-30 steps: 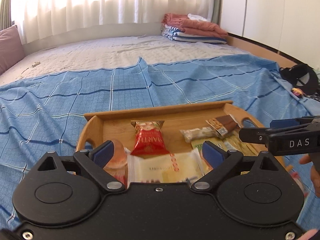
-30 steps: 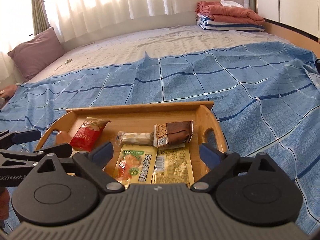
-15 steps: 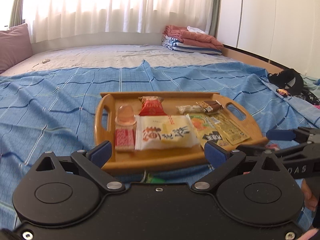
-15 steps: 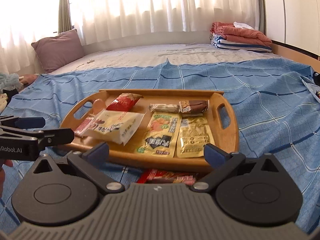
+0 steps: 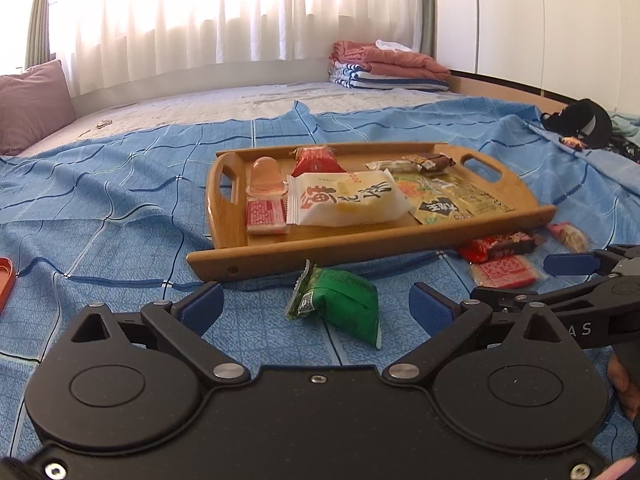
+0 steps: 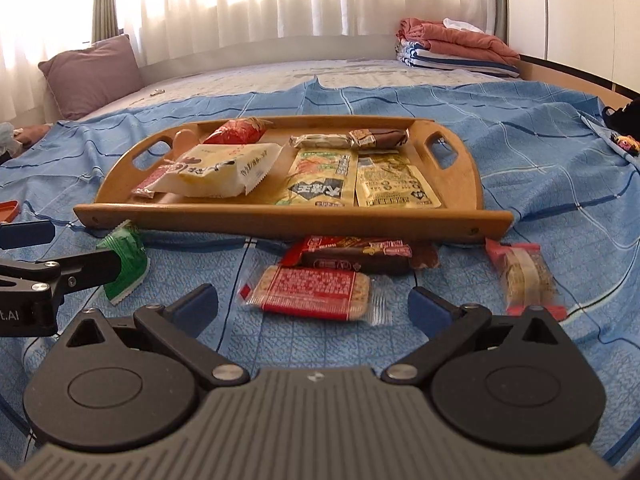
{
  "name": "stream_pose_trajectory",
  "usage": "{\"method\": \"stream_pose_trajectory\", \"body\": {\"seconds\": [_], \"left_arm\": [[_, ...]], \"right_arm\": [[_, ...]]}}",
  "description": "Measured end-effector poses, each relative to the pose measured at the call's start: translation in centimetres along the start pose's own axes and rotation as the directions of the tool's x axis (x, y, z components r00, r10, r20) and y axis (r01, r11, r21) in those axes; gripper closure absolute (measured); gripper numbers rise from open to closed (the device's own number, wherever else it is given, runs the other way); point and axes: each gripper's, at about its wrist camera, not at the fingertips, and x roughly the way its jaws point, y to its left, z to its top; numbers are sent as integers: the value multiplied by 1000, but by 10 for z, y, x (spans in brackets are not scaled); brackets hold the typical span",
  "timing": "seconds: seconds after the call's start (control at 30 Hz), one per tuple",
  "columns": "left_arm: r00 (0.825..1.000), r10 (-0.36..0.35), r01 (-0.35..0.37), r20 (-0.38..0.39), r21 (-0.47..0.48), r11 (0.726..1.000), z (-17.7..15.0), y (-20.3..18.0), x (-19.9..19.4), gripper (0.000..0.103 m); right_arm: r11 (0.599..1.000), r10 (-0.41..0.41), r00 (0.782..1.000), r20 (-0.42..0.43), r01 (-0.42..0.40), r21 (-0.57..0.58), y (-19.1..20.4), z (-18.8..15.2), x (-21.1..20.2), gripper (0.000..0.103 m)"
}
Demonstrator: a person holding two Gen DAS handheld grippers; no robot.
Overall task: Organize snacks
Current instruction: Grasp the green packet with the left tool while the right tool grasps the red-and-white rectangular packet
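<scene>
Left gripper (image 5: 316, 307) fingers spread over green packet (image 5: 338, 300) on the bed; right gripper (image 6: 313, 305) fingers spread over red cracker pack (image 6: 310, 291). Wooden tray (image 6: 280, 218) front rail partly hides chocolate bar (image 6: 356, 255).

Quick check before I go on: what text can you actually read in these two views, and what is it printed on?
"AS": right gripper body, rest cut off.
"t.AI": left gripper body, rest cut off.
Large red and black characters on the white-yellow packet: visible, too distorted to transcribe.
Print on the yellow sachets, red cracker pack and chocolate bar: too small or blurred.
</scene>
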Motion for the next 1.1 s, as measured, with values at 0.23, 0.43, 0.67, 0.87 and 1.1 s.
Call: {"method": "stream_pose_trajectory", "body": {"seconds": [0.23,0.43,0.67,0.87,1.1], "left_arm": [[1000,-4,5,-20,8,1000,0,-5,8,4],[998,-8,9,-56,15,1000,-1,-8,15,4],[995,-3,1,-100,-27,1000,0,-1,23,9],[992,1,-5,-129,-29,1000,3,0,30,21],[992,0,-1,-127,-3,1000,5,-8,32,41]], "right_arm": [[998,-50,999,21,51,-49,9,-9,2,0],[999,-39,999,21,40,-36,5,-9,2,0],[999,-38,999,20,39,-37,6,-9,3,0],[999,-33,999,16,34,-38,6,-8,4,0],[999,-31,999,16,32,-36,6,-8,4,0]]}}
